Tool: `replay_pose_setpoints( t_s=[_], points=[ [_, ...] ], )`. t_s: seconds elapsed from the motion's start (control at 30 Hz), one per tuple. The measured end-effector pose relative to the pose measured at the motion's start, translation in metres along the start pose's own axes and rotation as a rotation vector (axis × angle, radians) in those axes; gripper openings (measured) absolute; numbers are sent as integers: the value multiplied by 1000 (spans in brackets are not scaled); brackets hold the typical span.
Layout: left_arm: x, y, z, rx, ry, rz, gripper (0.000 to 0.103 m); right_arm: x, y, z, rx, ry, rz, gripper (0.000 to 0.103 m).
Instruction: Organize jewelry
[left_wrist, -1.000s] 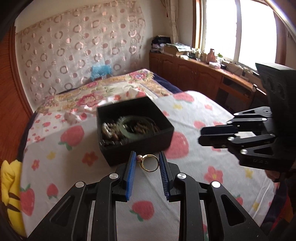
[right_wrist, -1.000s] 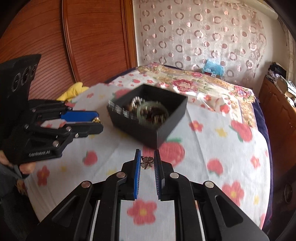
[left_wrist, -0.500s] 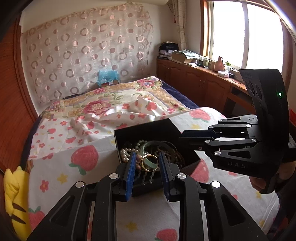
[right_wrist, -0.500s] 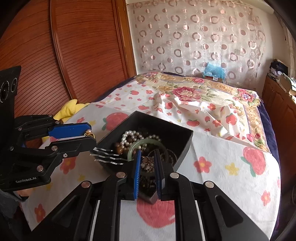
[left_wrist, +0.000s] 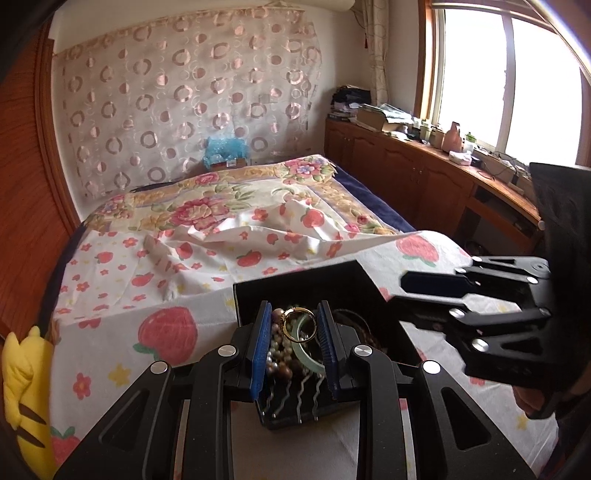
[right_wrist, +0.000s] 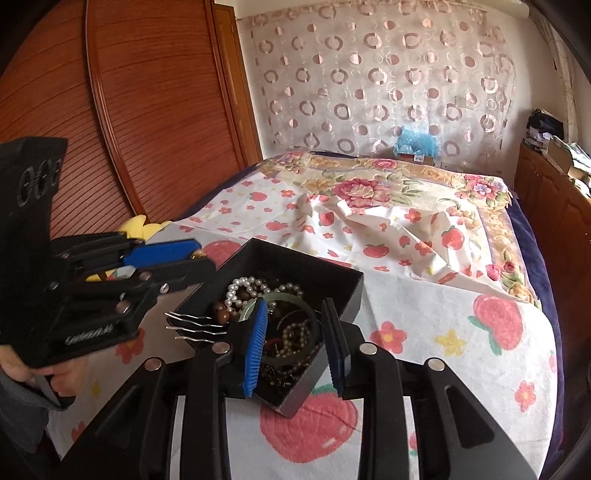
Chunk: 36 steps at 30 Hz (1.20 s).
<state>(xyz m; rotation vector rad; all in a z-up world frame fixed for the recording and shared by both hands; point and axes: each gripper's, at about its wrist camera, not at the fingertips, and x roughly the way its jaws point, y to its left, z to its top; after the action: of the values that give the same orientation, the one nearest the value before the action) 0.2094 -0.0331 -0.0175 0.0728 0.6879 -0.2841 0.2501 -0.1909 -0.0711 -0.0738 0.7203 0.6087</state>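
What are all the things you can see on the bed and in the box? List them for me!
square black box: one, black, on the strawberry sheet
strawberry-print bed sheet: one, white and red, over the bed
white pearl bead string: one, white, inside the box
pale green bangle: one, green, inside the box
wavy metal hairpins: several, silver, over the box edge
gold ring: one, gold, between the left claw's pads, above the box
yellow plush toy: one, yellow, bed's edge
left claw: one, black with blue pads, shut on the ring
right claw: one, black and blue, jaws just opened, nothing between them
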Motion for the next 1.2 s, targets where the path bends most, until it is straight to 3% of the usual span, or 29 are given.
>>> replay_pose_setpoints(
  t_s=[0.17,0.27,0.33,0.43,0.5,0.6,0.8,1.2],
  points=[
    [9,3,6,-17,10,24,26,-12,-1,-7,1,-11,-12,33],
    [8,4,6,-28,6,37,46,-19,0,-14,4,-17,-21,35],
    [5,4,4,-31,4,47,49,-24,0,-18,10,-21,-32,35],
    [-4,4,1,-37,-6,72,64,-31,1,-24,32,-33,-45,36],
    [-12,4,-2,-47,-15,84,79,-37,3,-29,44,-46,-60,46],
    [-24,2,-9,-53,-26,110,89,-48,7,-34,55,-70,-77,66],
    [-52,0,-25,-81,-40,129,96,-78,22,-40,68,-145,-113,95],
    [-115,-13,-48,-89,-92,187,96,-129,42,-55,100,-253,-259,100]
  ],
)
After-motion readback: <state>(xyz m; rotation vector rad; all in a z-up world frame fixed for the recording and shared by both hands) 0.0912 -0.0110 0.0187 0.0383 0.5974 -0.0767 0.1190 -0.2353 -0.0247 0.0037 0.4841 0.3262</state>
